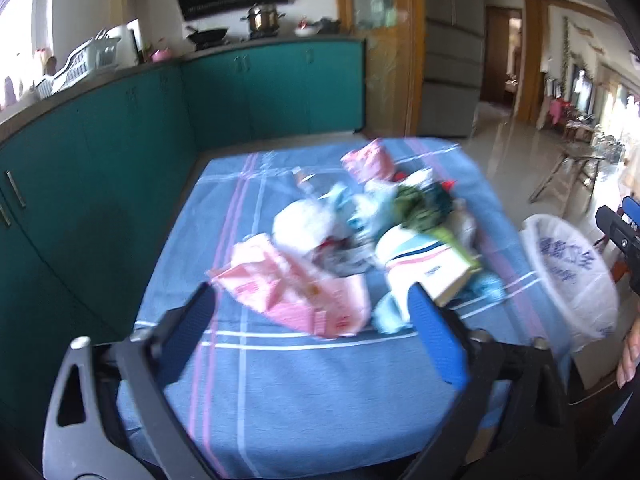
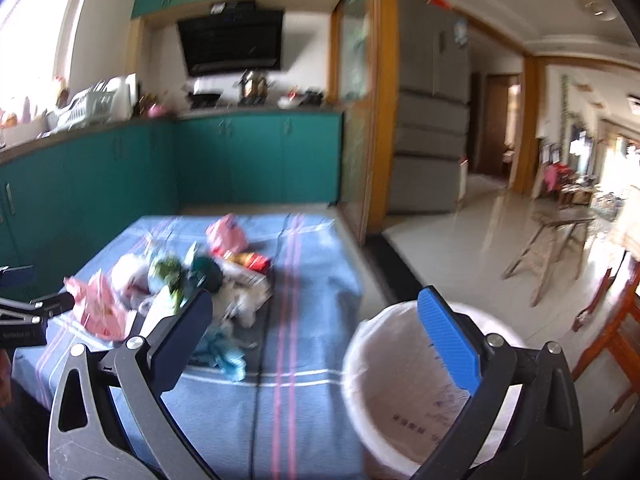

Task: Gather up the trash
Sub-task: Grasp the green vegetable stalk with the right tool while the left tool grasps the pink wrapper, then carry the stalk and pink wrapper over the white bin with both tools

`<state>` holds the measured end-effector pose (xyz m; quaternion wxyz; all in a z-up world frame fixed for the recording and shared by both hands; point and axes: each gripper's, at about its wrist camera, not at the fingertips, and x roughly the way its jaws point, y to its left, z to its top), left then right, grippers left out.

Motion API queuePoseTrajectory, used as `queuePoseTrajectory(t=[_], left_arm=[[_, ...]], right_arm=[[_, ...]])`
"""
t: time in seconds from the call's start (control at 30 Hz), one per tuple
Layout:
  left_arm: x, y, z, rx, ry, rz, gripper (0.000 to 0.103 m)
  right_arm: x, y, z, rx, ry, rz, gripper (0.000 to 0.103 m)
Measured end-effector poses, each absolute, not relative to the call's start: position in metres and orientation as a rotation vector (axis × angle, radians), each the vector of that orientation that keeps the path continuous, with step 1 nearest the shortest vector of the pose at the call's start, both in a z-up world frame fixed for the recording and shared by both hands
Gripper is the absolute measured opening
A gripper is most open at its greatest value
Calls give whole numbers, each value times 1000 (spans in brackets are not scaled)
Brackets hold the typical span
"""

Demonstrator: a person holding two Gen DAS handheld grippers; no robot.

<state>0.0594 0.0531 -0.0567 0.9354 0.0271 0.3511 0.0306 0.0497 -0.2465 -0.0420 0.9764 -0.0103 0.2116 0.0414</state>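
A pile of trash (image 1: pixel 372 236) lies on a blue checked tablecloth (image 1: pixel 312 392): pink wrappers (image 1: pixel 296 292), a white bag, a white box (image 1: pixel 432 272), green and teal packets. My left gripper (image 1: pixel 312 308) is open and empty, just short of the pink wrapper. My right gripper (image 2: pixel 316 308) is open and empty, between the pile (image 2: pixel 192 284) and a bin lined with a white bag (image 2: pixel 416 392). The bin also shows in the left wrist view (image 1: pixel 572 276), right of the table. The right gripper's tip (image 1: pixel 620 236) shows beyond the bin.
Teal kitchen cabinets (image 1: pixel 120 152) run along the left and back. A grey fridge (image 2: pixel 432 120) stands behind the table. A wooden stool (image 2: pixel 552 240) and chairs stand on the tiled floor at right. The table's right edge borders the bin.
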Motion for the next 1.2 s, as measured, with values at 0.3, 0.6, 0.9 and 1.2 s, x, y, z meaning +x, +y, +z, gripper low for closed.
queuePoseTrajectory(t=[0.3,0.6,0.9,1.2], left_arm=[[83,97,-76,5,796,142,89],[98,123,-92,-123,858,122,97],[125,120,-105,-235,923,64,98],[129,99,-107,-124,930,51,42]], right_arm=[[117,-177,-58,-12,558,367,91],[160,-106,-103,-154,735,470,35],[144,-105,-92,-176,683,528,15],[130,-114,-72,-172,610,542,15]])
